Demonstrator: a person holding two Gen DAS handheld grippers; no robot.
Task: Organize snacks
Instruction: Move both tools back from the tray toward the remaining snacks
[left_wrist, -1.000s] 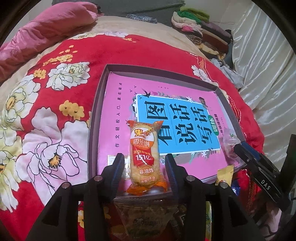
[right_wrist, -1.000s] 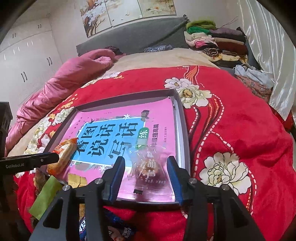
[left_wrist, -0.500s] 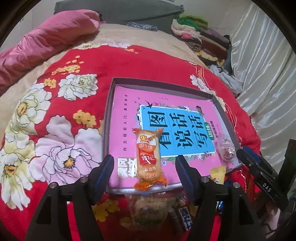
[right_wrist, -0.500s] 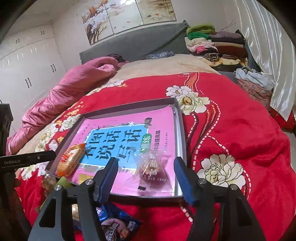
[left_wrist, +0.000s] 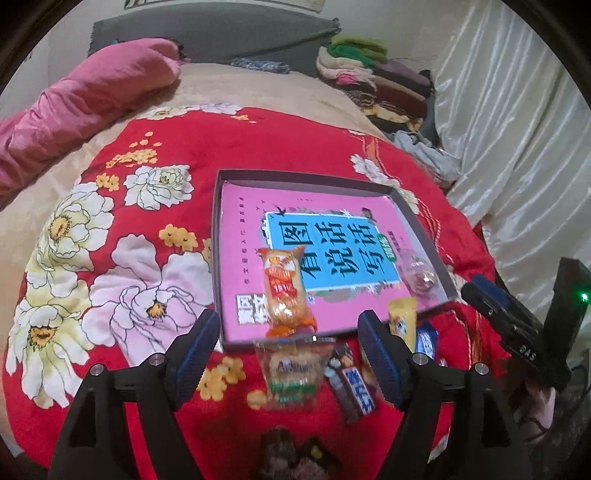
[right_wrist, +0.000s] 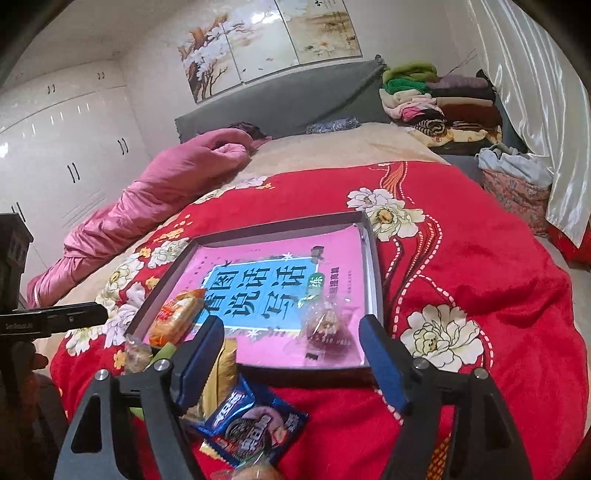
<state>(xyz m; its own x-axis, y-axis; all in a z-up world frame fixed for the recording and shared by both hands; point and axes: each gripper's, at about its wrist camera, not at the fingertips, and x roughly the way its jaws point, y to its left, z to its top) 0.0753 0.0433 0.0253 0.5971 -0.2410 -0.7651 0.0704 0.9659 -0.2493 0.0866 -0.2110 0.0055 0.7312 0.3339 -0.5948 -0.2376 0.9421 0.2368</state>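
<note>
A shallow grey tray (left_wrist: 217, 258) lined with a pink and blue book cover lies on the red flowered blanket. An orange rice-cracker pack (left_wrist: 284, 291) lies at its near left; it also shows in the right wrist view (right_wrist: 177, 317). A clear wrapped candy (right_wrist: 325, 325) lies at its near right; it also shows in the left wrist view (left_wrist: 421, 277). My left gripper (left_wrist: 288, 350) is open and empty, just short of the tray. My right gripper (right_wrist: 291, 354) is open and empty, just short of the candy. Loose snacks lie before the tray: a green-labelled pack (left_wrist: 291, 373), a dark bar (left_wrist: 351, 384), a yellow packet (right_wrist: 221, 369), a blue cookie pack (right_wrist: 251, 421).
A pink quilt (right_wrist: 155, 192) lies at the far left of the bed. Folded clothes (right_wrist: 436, 99) are stacked at the far right by a white curtain (left_wrist: 517, 147). The grey headboard (right_wrist: 277, 103) is beyond.
Both grippers opened, let go of the cracker pack and the candy in the tray, and drew back and up. The loose snacks before the tray came into view.
</note>
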